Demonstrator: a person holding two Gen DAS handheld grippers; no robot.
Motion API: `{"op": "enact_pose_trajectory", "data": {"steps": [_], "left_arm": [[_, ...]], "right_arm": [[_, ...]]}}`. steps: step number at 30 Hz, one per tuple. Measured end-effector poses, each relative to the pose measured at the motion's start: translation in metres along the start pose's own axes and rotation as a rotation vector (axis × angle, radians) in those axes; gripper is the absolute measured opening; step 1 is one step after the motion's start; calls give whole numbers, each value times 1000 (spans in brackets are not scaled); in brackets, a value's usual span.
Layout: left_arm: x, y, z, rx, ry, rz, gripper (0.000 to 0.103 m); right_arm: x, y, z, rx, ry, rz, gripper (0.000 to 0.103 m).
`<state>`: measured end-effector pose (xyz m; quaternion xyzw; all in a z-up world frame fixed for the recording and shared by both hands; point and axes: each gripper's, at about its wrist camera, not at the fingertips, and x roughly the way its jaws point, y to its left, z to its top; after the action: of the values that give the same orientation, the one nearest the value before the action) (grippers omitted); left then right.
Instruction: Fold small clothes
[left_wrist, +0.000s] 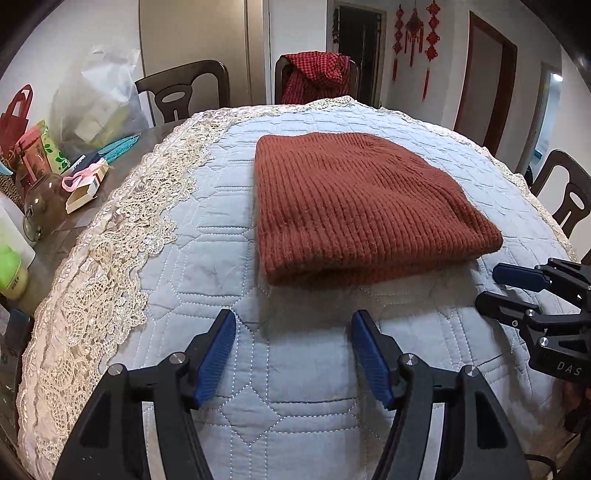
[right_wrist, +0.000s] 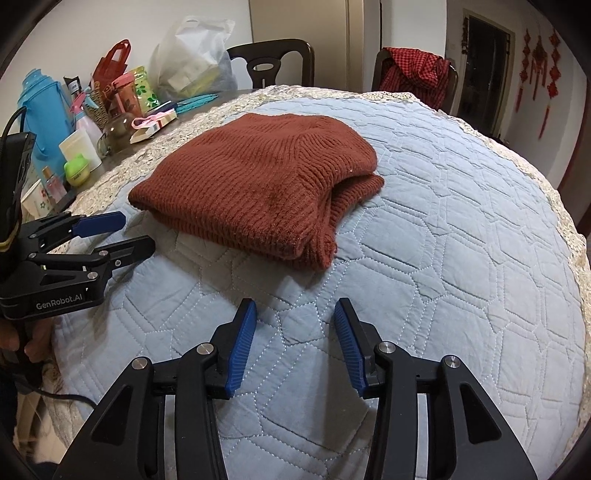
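A rust-brown ribbed knit garment lies folded in a thick rectangle on the light-blue quilted cloth that covers the table. Its layered open edges face right in the right wrist view. My left gripper hovers over bare quilt just short of the garment's near edge, open, with nothing between its blue pads. My right gripper stands open over the quilt as well, near the garment's front right corner, empty. Each gripper shows in the other's view: the right gripper beside the garment's right corner, the left gripper by its left corner.
A cream lace border edges the quilt. Left of it the tabletop is crowded: a glass jar, a blue thermos, bags, bottles and small boxes. Dark wooden chairs stand at the far side, one draped with a red checked cloth.
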<state>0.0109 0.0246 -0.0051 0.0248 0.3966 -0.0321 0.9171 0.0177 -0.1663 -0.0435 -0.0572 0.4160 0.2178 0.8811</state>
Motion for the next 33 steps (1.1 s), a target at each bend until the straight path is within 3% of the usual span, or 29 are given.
{"op": "enact_pose_trajectory", "data": {"steps": [33], "left_arm": [[2, -1, 0, -9, 14, 31, 77]], "right_arm": [[0, 0, 0, 10, 0, 20, 47]]}}
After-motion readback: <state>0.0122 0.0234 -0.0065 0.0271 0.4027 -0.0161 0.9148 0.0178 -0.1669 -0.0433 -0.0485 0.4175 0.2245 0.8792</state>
